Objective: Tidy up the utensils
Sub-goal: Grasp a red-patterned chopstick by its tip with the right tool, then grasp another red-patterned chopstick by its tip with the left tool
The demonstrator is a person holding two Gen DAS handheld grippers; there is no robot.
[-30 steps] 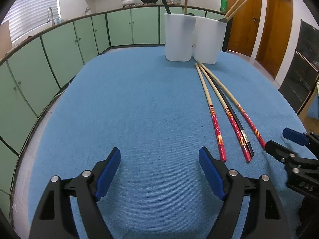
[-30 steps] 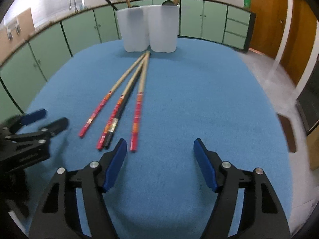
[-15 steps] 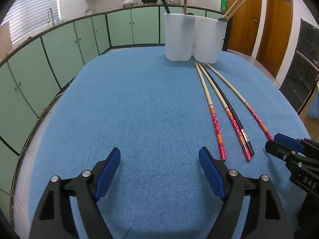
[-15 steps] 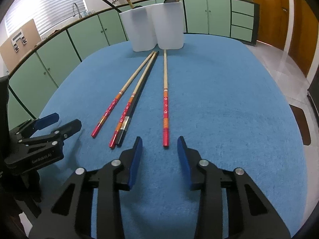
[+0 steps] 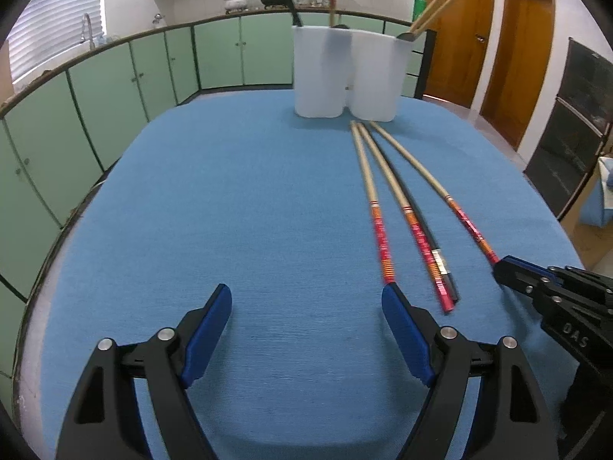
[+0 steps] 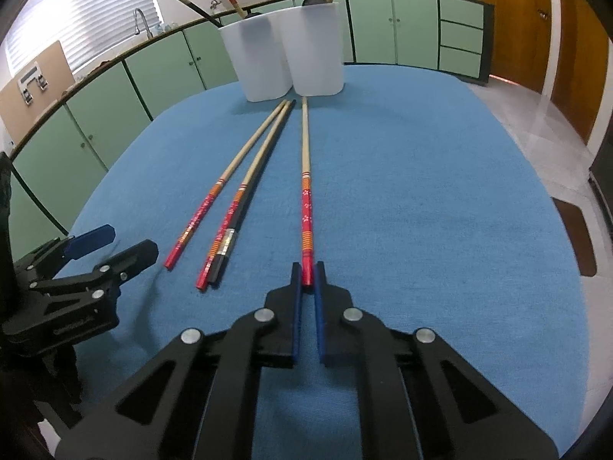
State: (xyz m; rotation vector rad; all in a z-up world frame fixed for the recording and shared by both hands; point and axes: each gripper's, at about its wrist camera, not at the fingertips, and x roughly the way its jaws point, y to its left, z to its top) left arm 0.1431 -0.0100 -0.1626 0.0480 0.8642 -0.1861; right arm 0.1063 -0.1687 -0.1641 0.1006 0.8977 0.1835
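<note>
Several long chopsticks with red patterned ends lie on the blue tablecloth (image 5: 230, 211), pointing at a white two-cup utensil holder (image 5: 346, 73) at the far side. My right gripper (image 6: 307, 274) is shut on the red end of the rightmost chopstick (image 6: 305, 176), which still lies on the cloth; it also shows in the left wrist view (image 5: 505, 268). Two more wooden chopsticks (image 6: 233, 168) and a black one (image 6: 224, 253) lie just to its left. My left gripper (image 5: 306, 299) is open and empty, low over the cloth left of the chopsticks.
The holder (image 6: 285, 57) has chopsticks and a dark ladle standing in it. Green cabinets (image 5: 115, 84) ring the table on the left and back. Wooden doors (image 5: 513, 46) stand at the right.
My right gripper moved forward and closed its jaws on the red end of the rightmost chopstick, which swung away from the others. My left gripper stayed open, nearly still.
</note>
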